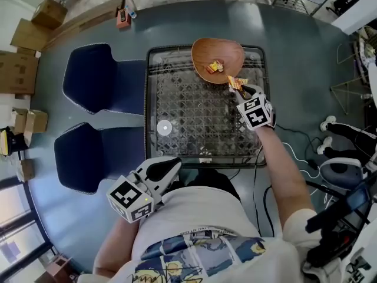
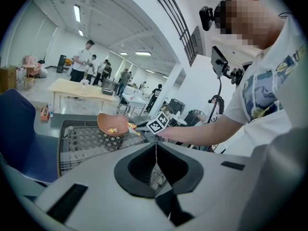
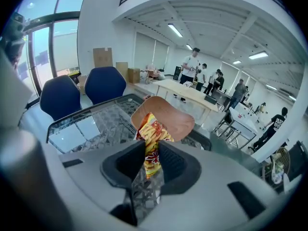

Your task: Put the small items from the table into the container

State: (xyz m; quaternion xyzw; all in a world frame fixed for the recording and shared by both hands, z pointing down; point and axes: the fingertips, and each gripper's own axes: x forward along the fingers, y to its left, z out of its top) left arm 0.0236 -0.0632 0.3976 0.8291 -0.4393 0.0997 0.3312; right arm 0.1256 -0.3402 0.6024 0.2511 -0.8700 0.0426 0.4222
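The right tool clamps a snack packet, seemingly airborne, at five o'clock of the wooden bowl; left tool closed, empty.

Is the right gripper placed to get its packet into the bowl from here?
Probably yes. The right gripper holds the packet right by the rim of the bowl, with nothing between them. The bowl is open on top and holds only a few snacks.
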